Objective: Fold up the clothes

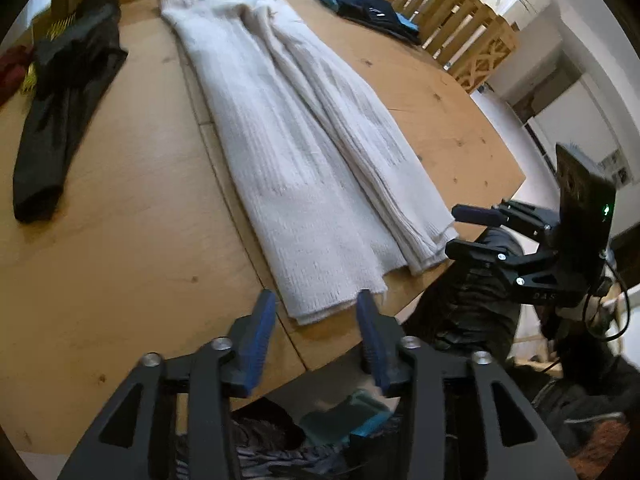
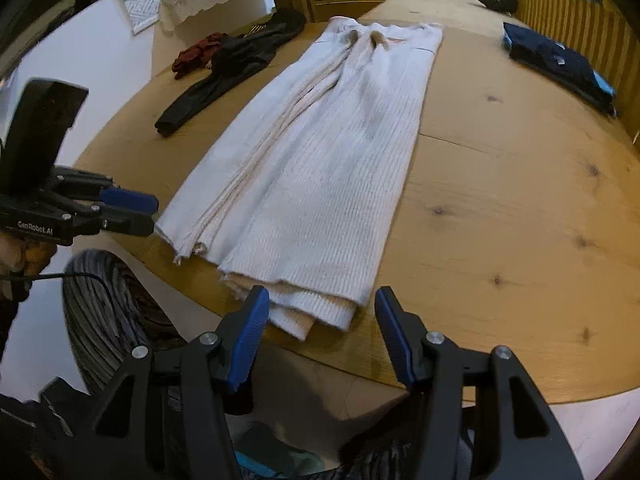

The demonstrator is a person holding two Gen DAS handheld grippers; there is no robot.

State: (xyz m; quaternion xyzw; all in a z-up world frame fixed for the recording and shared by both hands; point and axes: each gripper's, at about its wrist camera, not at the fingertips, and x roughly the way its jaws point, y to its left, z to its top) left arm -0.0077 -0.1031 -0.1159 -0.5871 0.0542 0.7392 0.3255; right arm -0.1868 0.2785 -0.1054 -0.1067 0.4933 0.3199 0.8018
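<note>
White ribbed knit garment [image 1: 296, 152], folded lengthwise into a long narrow strip, lay flat on the wooden table [image 1: 120, 260], stretching straight away from both grippers. Its near hem sat just ahead of the fingertips in both wrist views, close to the table's near edge.

Left gripper [image 1: 316, 308]: blue-padded fingers [image 1: 260, 332] spread apart, nothing between them, poised just short of the hem's near corner and not touching the cloth. Pointed steeply down at the table edge.

Right gripper [image 2: 322, 306]: jaws likewise spread, empty, blue pads [image 2: 250, 332] flanking the hem's layered corner without contact. In the left wrist view it appeared off to the right, just beside the garment's other near corner.

Black garment [image 1: 60, 120]: unfolded, lying loose on the table, far to the left of the left gripper, well apart from the white strip. Dark red cloth [image 2: 196, 54] bunched beyond it.

Folded navy garment [image 2: 556, 64], with a bright blue edge: far right of the right gripper, near a slatted wooden bench back [image 1: 452, 12].

Person's hand [image 2: 24, 256]: gripping the left gripper's handle, seen at the left edge of the right wrist view.
</note>
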